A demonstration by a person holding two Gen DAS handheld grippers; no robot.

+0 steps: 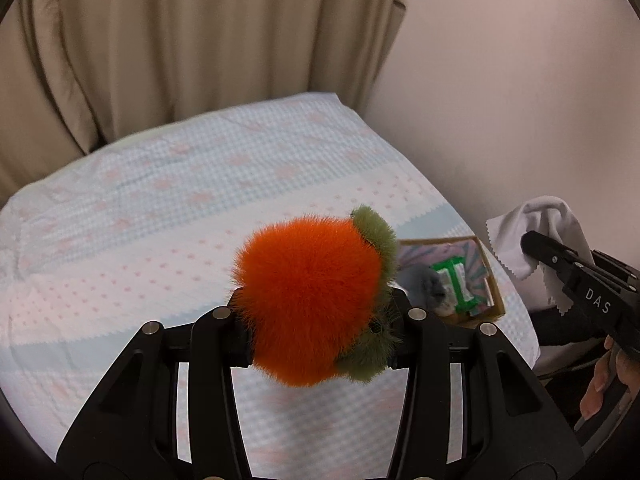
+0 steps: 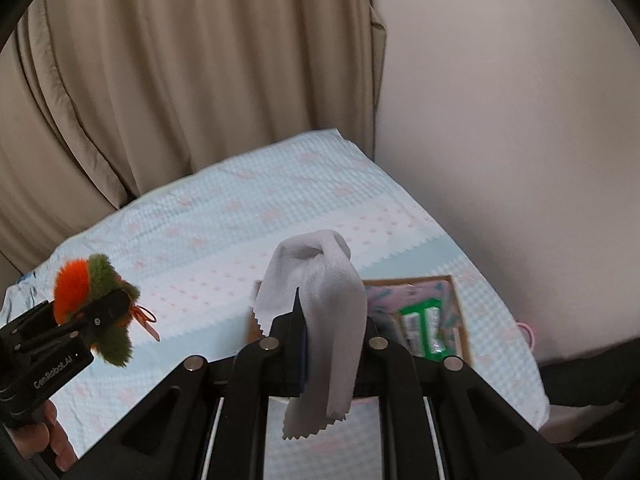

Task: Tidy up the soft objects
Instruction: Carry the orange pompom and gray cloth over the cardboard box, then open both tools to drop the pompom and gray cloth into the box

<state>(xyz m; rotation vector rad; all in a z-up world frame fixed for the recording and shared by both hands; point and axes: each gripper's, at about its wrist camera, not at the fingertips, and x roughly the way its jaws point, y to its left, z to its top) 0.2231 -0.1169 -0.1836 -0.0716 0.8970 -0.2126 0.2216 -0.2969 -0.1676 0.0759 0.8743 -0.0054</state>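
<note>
My left gripper [image 1: 316,320] is shut on a fluffy orange pom-pom with green leaves [image 1: 308,296], held in the air above the bed; the right wrist view shows the same orange pom-pom [image 2: 78,282] at far left with a small orange strap dangling. My right gripper [image 2: 320,344] is shut on a white cloth with zigzag edges [image 2: 324,312], which drapes over the fingers and hangs down. In the left wrist view that white cloth [image 1: 536,224] appears at the right with the right gripper [image 1: 536,246]. An open cardboard box [image 1: 494,280] [image 2: 460,312] lies on the bed below both.
The box holds a green-and-white packet [image 1: 456,280] [image 2: 424,328] and a grey soft item [image 1: 424,284]. A pale blue and pink quilted bedspread [image 1: 180,208] covers the bed. Beige curtains [image 2: 180,80] hang behind, a plain wall [image 2: 500,120] at right. A person's hand [image 1: 604,384] grips the handle.
</note>
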